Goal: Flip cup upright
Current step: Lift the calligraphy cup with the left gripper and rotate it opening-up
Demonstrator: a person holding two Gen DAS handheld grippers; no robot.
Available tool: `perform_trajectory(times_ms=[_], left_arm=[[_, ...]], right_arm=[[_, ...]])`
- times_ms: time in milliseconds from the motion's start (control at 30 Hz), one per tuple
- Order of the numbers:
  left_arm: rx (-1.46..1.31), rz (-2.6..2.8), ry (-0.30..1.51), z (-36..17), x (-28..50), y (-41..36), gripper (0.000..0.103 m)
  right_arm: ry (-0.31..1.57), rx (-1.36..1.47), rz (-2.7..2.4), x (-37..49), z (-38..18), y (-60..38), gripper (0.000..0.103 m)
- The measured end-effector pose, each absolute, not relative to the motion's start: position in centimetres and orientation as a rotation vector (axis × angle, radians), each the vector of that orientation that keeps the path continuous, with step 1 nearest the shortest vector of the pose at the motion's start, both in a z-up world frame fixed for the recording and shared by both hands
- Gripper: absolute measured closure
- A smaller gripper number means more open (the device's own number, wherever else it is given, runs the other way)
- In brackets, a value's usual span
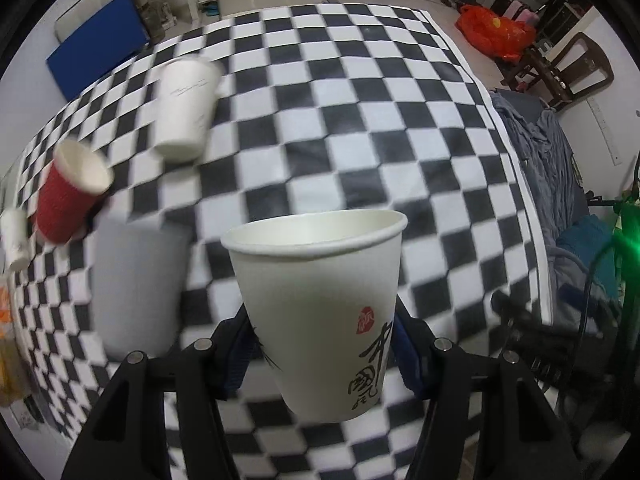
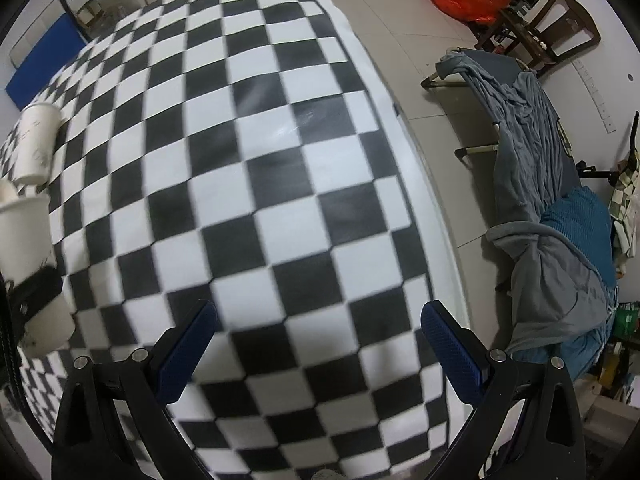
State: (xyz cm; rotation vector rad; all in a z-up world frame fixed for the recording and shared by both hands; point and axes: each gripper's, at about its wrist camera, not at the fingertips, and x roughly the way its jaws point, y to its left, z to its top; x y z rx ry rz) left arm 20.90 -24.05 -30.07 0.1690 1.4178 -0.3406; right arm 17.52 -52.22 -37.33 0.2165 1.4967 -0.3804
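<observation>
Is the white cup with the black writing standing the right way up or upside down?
Right way up. The white cup has its open rim on top and narrow base below, gripped between the left gripper's fingers above the checkered cloth.

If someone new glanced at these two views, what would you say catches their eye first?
First, the white paper cup with black calligraphy, mouth up, gripped by the left gripper above the checkered cloth. Next, the red cup and the plain white cup at far left. In the right wrist view, the right gripper hangs with jaws wide apart, holding nothing.
</observation>
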Motion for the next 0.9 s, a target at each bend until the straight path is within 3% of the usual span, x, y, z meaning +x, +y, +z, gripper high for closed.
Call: perform_trajectory(times_ms=[267,567,900], left_arm=[[0.129,-0.248,1.461,-29.5,15.1,-16.6,0.045],[0.013,-0.113,1.587,-32.9,10.7,-5.9,0.045],[-0.047,-0.126,1.613,-36.6,11.8,-4.4,0.045]], right_arm=[[1.501,0.198,-0.319,13.1,-35.3,-44.1,0.0],[1.591,0.276,-0.191,8.9,-37.3,-34.6,0.0],[1.611,0.226,-0.158,9.2,-39.0,-27.8,0.0]])
